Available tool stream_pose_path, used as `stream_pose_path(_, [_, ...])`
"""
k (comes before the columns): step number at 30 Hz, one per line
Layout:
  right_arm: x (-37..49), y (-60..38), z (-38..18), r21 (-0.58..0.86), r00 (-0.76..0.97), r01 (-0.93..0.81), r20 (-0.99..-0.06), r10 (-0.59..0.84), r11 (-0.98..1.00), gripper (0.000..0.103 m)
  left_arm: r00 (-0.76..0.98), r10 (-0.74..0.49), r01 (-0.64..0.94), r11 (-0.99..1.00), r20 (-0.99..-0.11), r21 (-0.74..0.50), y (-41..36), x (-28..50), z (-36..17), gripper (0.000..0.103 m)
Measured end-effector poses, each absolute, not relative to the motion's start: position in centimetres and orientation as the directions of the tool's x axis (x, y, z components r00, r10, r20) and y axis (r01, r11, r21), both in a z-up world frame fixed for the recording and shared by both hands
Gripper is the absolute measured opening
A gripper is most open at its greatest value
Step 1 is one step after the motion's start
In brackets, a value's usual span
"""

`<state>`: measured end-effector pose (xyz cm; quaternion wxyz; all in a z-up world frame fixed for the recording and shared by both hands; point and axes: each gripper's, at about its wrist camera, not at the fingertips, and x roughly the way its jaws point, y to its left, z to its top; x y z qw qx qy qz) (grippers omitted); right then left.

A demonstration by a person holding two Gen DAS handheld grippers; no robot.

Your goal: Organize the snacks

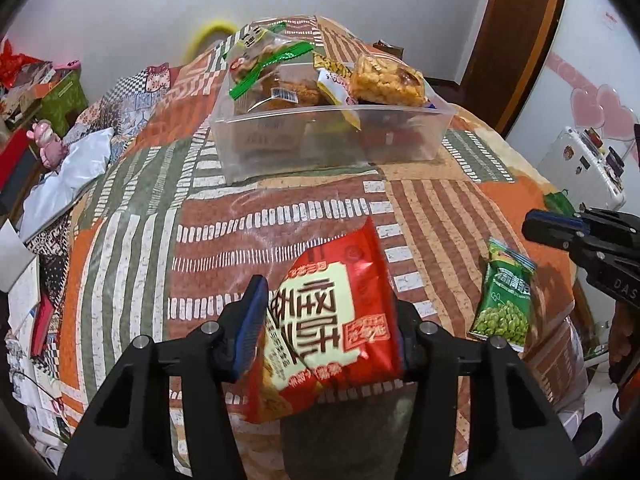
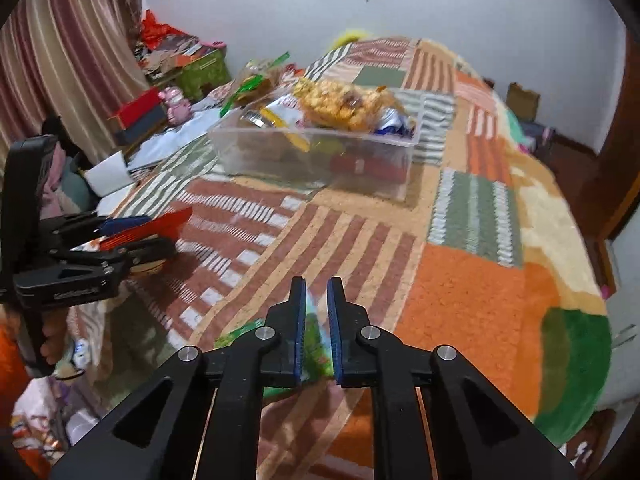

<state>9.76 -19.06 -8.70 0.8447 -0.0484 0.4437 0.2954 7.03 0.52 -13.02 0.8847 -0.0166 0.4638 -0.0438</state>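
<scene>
Your left tool is clamped on a red snack packet, its pads pressing the packet's two long edges, so the packet's long axis runs forward along the fingers and it hangs just above the patterned bedspread. Straight ahead of it, farther up the bed, stands the clear plastic bin, already holding several snack bags; the red packet has to travel directly forward to reach it. In this left wrist view a green pea packet shows to the right, under your right tool. In the right wrist view, your right tool is pinched narrow on the green pea packet, which sits squeezed between the blue pads with its long axis pointing forward. The bin lies ahead and a little left of this tool. Your left tool appears at the left edge with the red packet, and looks slightly nearer the bin.
</scene>
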Motion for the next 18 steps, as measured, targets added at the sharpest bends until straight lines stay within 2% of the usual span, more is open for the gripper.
stream_pose_path(1, [9.6, -19.0, -8.8, 0.185, 0.422, -0.550, -0.780, 0.462, 0.815, 0.023, 0.566, -0.093, 0.068, 0.996, -0.819, -0.066, 0.4, 7.0, -13.0, 0.049])
stream_pose_path(2, [9.1, -18.9, -8.9, 0.183, 0.416, -0.561, -0.781, 0.466, 0.807, 0.045, 0.567, -0.095, 0.074, 0.995, -0.818, -0.064, 0.3, 7.0, -12.9, 0.049])
stream_pose_path(3, [8.7, -18.8, -9.0, 0.179, 0.414, -0.572, -0.779, 0.470, 0.801, 0.058, 0.568, -0.098, 0.079, 0.995, -0.817, -0.065, 0.2, 6.9, -12.9, 0.049])
stream_pose_path(4, [8.3, -18.8, -9.1, 0.177, 0.419, -0.579, -0.773, 0.477, 0.796, 0.078, 0.568, -0.102, 0.083, 0.994, -0.817, -0.066, 0.1, 6.9, -12.8, 0.049])
stream_pose_path(5, [8.0, -18.9, -9.2, 0.177, 0.420, -0.585, -0.769, 0.482, 0.792, 0.087, 0.568, -0.102, 0.085, 0.994, -0.817, -0.065, 0.0, 6.8, -12.8, 0.049])
stream_pose_path(10, [7.4, -17.5, -12.0, 0.171, 0.321, -0.621, -0.835, 0.448, 0.765, 0.089, 0.562, -0.100, 0.092, 0.994, -0.821, -0.058, -0.2, 6.7, -13.0, 0.049])
stream_pose_path(13, [6.7, -16.9, -12.9, 0.095, 0.350, -0.647, -0.844, 0.406, 0.756, 0.089, 0.559, -0.093, 0.083, 0.995, -0.824, -0.056, 0.0, 6.6, -13.1, 0.050])
stream_pose_path(15, [6.7, -16.5, -12.9, 0.055, 0.372, -0.652, -0.846, 0.382, 0.757, 0.089, 0.549, -0.095, 0.077, 0.995, -0.830, -0.063, 0.3, 6.6, -13.1, 0.058])
stream_pose_path(17, [7.2, -16.5, -13.0, 0.052, 0.381, -0.642, -0.844, 0.377, 0.765, 0.089, 0.547, -0.095, 0.066, 0.995, -0.831, -0.070, 0.6, 6.6, -13.1, 0.078])
stream_pose_path(18, [7.4, -16.6, -12.9, 0.058, 0.383, -0.634, -0.842, 0.379, 0.771, 0.087, 0.550, -0.091, 0.057, 0.996, -0.830, -0.072, 0.9, 6.5, -13.1, 0.082])
